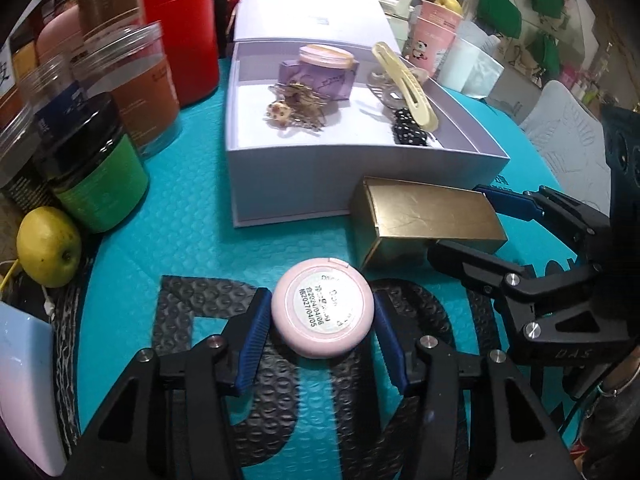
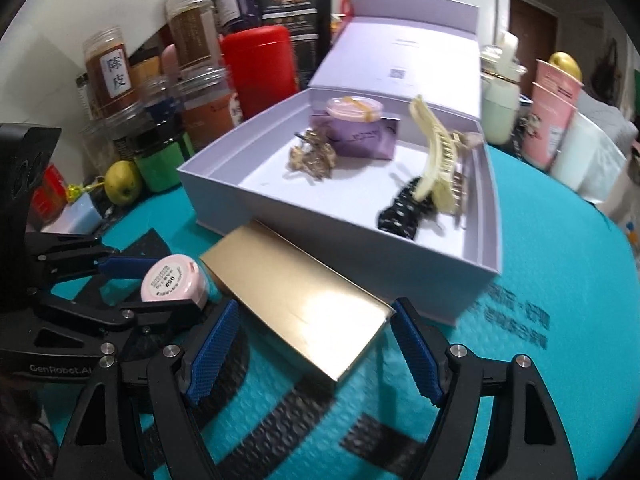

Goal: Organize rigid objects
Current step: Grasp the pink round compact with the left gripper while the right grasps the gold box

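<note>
Far left, a yellow-green apple (image 1: pixel 49 251) sits at the edge of the teal bubble mat (image 1: pixel 192 216), tucked under a crowd of jars: a green-labelled jar (image 1: pixel 100 176), a brown-labelled clear jar (image 1: pixel 140 92) and, behind them, a tall red canister (image 1: pixel 182 36). Moving in, the left gripper (image 1: pixel 322 314) has its blue pads (image 1: pixel 252 344) pressed tight on both sides of a round pink compact (image 1: pixel 323 311), lying flat on the mat with a printed date sticker facing up; that is a firm clamp, the compact filling the gap. In the right wrist view the same compact (image 2: pixel 173 280) shows between those fingers, just beside the near end of the gold box (image 2: pixel 304 304).

Centre stage, the open lavender gift box (image 1: pixel 360 168) stands on the mat, lid folded back. Inside: a gold tangle of hair ornaments (image 1: pixel 296 108), a purple jar with a pink lid (image 1: pixel 320 72) toward the back, then a cream hair claw (image 1: pixel 404 80) leaning over a black dotted clip (image 1: pixel 410 132) on the right side.

On to the right: the gold box lies in front of the gift box, touching or nearly touching its front wall. The right gripper (image 2: pixel 312 356) straddles it, jaws wide, one blue pad (image 2: pixel 210 352) on each side with daylight between pad and cardboard, so nothing is gripped. Far right, pink paper cups (image 1: pixel 434 32) and a white tissue pack (image 1: pixel 472 64) stand off the mat
</note>
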### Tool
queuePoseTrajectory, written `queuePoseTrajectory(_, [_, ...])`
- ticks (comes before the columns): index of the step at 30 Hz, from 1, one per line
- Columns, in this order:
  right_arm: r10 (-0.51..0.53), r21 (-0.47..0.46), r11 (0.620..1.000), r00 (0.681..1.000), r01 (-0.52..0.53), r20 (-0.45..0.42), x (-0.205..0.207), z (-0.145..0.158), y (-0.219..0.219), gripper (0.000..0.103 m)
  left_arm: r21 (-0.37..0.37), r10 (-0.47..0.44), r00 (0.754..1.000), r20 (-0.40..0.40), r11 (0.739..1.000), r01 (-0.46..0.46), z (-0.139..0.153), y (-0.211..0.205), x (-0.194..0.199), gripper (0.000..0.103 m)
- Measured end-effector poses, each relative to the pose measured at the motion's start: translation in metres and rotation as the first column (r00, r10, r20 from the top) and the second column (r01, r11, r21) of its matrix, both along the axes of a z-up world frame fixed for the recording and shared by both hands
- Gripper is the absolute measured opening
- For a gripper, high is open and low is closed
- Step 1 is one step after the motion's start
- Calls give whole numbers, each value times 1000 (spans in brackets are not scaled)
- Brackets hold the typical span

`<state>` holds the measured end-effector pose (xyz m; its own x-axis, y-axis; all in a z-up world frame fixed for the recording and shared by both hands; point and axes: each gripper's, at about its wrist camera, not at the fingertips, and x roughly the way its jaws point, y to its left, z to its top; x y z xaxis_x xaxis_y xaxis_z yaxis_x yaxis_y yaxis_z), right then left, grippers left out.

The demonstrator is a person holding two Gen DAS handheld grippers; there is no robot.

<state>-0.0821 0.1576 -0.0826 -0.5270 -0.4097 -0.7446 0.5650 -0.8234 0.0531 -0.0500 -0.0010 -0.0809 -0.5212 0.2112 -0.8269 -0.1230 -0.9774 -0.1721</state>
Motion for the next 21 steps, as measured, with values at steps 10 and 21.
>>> queuePoseTrajectory(10, [-13,-77,997,1000,15,24,13,10,5,76,17,73,997,4,997,-73,1,-25,9,51])
queuePoseTrajectory(21, [44,-100,994,997,-37,65,57,10,-7,76,13,81,997,-9,997,-81,4,-33,28,51])
